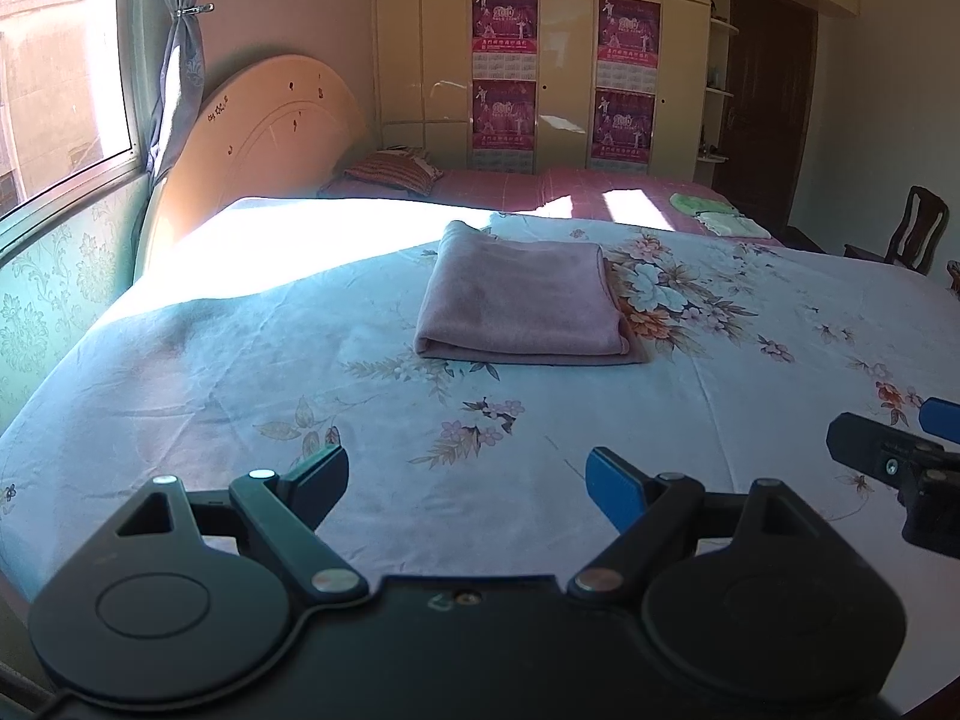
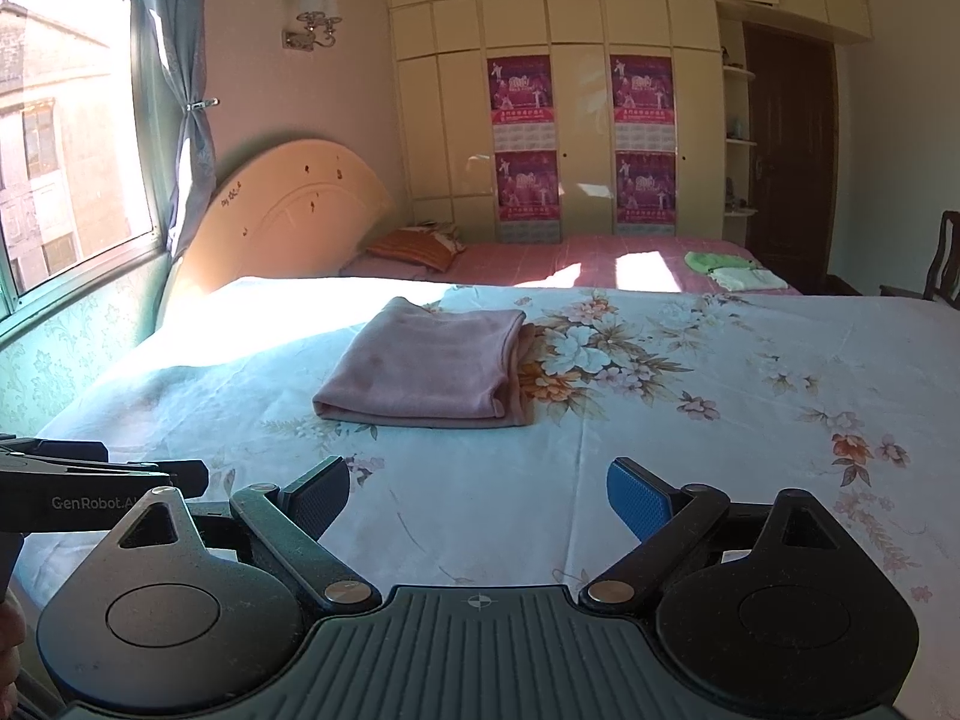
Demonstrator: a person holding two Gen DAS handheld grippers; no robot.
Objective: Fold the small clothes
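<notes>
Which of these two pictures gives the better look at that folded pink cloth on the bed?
The left wrist view: the folded pink cloth lies nearly centred and looks larger, its stacked front edges plain. The right wrist view shows the same cloth from further right, slightly smaller, with its layered right-hand edge more visible.

both wrist views low over bed [image 1: 240, 360], facing wardrobe [image 2: 588, 120]

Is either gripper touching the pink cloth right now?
No. The folded pink cloth lies alone on the floral sheet, with the open left gripper and right gripper well short of it.
</notes>
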